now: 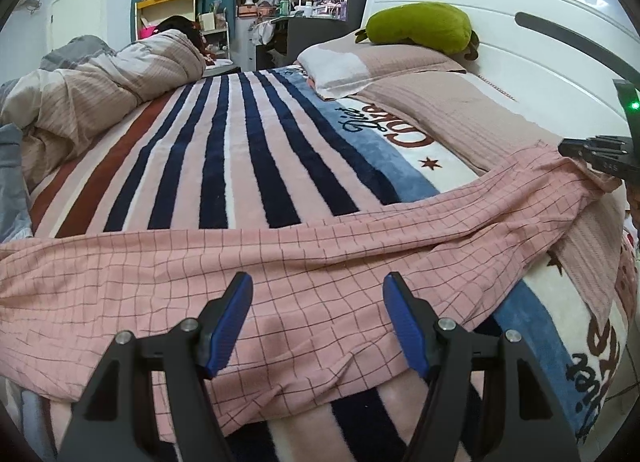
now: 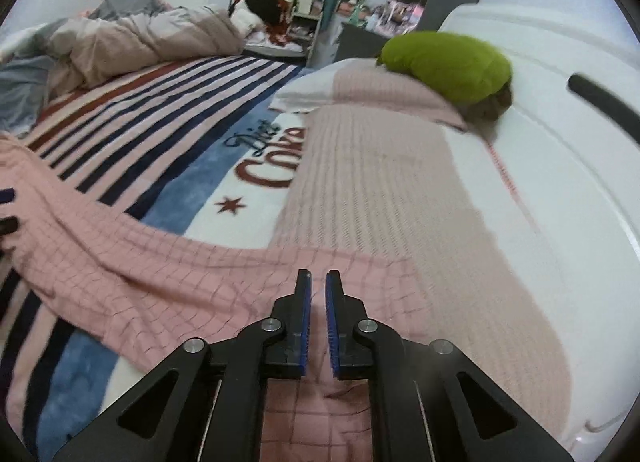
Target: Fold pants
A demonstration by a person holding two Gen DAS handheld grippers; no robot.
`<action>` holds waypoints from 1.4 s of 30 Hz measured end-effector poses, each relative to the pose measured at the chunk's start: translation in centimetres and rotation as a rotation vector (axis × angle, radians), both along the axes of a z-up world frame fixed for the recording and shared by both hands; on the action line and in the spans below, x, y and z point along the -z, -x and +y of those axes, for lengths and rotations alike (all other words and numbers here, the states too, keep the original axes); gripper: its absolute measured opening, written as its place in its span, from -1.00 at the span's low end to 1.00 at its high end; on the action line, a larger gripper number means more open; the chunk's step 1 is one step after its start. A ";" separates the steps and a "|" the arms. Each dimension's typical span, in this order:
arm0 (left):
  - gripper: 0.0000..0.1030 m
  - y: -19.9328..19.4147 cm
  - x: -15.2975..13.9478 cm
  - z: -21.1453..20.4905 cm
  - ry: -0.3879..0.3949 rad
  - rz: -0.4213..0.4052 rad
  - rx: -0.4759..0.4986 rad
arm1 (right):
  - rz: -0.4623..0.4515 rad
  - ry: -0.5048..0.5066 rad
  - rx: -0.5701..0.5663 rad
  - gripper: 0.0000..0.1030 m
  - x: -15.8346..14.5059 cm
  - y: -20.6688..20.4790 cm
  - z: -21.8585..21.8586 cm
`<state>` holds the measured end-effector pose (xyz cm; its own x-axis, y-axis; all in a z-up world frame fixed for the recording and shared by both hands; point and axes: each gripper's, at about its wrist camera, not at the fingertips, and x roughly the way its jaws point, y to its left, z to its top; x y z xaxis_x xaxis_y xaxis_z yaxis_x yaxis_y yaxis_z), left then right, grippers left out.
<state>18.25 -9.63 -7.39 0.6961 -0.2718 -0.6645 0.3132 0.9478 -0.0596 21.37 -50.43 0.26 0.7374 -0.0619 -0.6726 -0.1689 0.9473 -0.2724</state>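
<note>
Pink checked pants (image 1: 248, 274) lie spread across the near side of a striped blanket on the bed. My left gripper (image 1: 318, 294) is open, its blue pads just above the cloth near the front edge, holding nothing. My right gripper (image 2: 317, 282) hangs over the right end of the pants (image 2: 168, 274), jaws nearly closed with a thin gap; cloth lies under them, but a grip does not show. From the left wrist view the right gripper (image 1: 592, 150) sits on the far right end of the pants, where the cloth rises to it.
The striped blanket (image 1: 224, 150) covers the bed. A pink pillow (image 2: 372, 166) and a green plush (image 2: 448, 66) lie by the white headboard (image 2: 552, 150). A rumpled duvet (image 1: 100, 82) lies at the far left. Shelves and clutter stand beyond the bed.
</note>
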 end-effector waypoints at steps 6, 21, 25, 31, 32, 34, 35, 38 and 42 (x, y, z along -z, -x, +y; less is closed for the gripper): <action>0.24 0.6 -0.1 -0.5 -0.008 0.002 0.016 | -0.037 0.018 -0.002 -0.13 -1.2 2.9 -0.7; 0.24 1.3 0.0 -0.6 0.024 -0.003 0.054 | -0.020 0.335 0.048 -0.95 2.4 7.4 1.8; 0.24 1.4 -0.1 0.1 0.039 -0.008 0.047 | -0.065 0.296 0.077 -0.99 0.4 7.4 1.2; 0.24 1.4 -0.4 0.6 0.072 -0.020 0.052 | -0.065 0.290 0.057 -0.99 -2.1 7.1 2.3; 0.24 1.4 -0.5 0.6 0.074 -0.023 0.053 | -0.072 0.289 0.059 -0.99 -2.4 7.0 2.4; 0.24 1.4 -0.7 0.7 0.076 -0.030 0.056 | -0.094 0.280 0.058 -0.99 -3.2 6.9 2.8; 0.24 1.4 -0.7 0.8 0.076 -0.032 0.055 | -0.103 0.277 0.057 -0.99 -3.6 6.7 3.1; 0.24 1.3 -0.9 1.0 0.075 -0.039 0.050 | -0.117 0.266 0.052 -0.99 -4.9 5.6 3.6; 0.24 1.2 -1.1 1.4 0.076 -0.046 0.037 | -0.138 0.282 0.059 -0.99 -5.8 3.8 4.2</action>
